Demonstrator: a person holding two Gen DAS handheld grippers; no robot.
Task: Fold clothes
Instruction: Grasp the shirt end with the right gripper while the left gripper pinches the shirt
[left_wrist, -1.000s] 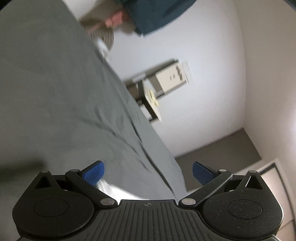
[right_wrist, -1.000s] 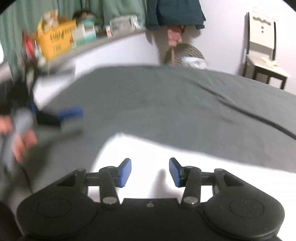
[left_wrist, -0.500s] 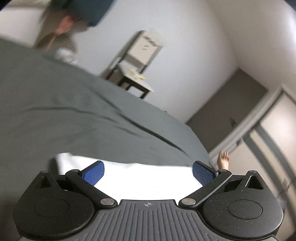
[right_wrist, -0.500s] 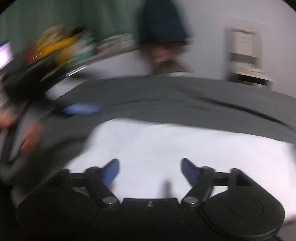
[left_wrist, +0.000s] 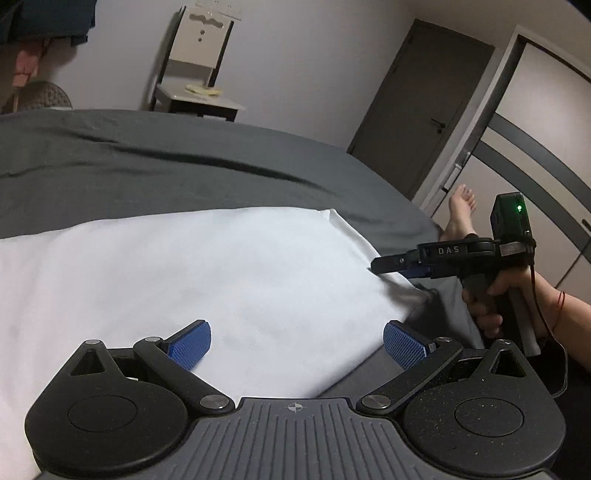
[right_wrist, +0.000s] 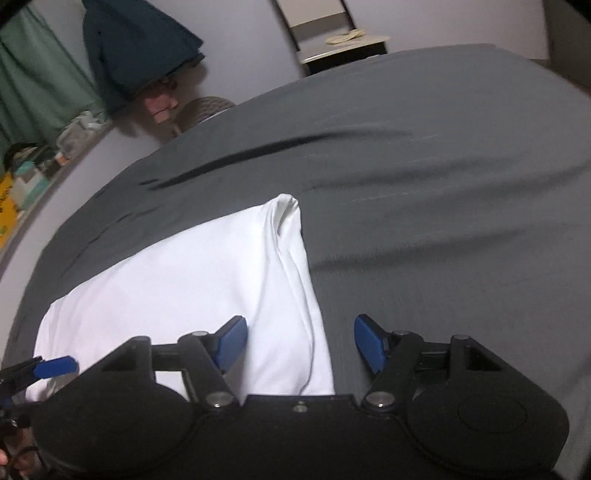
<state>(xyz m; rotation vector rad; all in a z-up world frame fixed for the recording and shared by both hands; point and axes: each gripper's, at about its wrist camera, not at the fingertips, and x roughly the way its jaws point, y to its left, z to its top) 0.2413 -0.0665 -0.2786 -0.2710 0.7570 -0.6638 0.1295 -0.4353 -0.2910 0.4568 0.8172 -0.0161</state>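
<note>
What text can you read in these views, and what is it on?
"DAS": white letters on the black body of the right gripper, seen from the left wrist view.
Yellow container on the shelf: dark print, too blurred to read.
Nothing else legible.

— What's the room like?
— Pale walls (left_wrist: 303, 55), a bed with a dark grey sheet (left_wrist: 147, 155) and a wooden chair (left_wrist: 197, 62) behind it.
— Doors?
— A dark door (left_wrist: 424, 110) shut on the right, beside a sliding wardrobe (left_wrist: 535, 122).
— The other side?
— Green curtains (right_wrist: 33, 85), a dark garment (right_wrist: 140, 44) hanging and a cluttered shelf (right_wrist: 33, 173).
</note>
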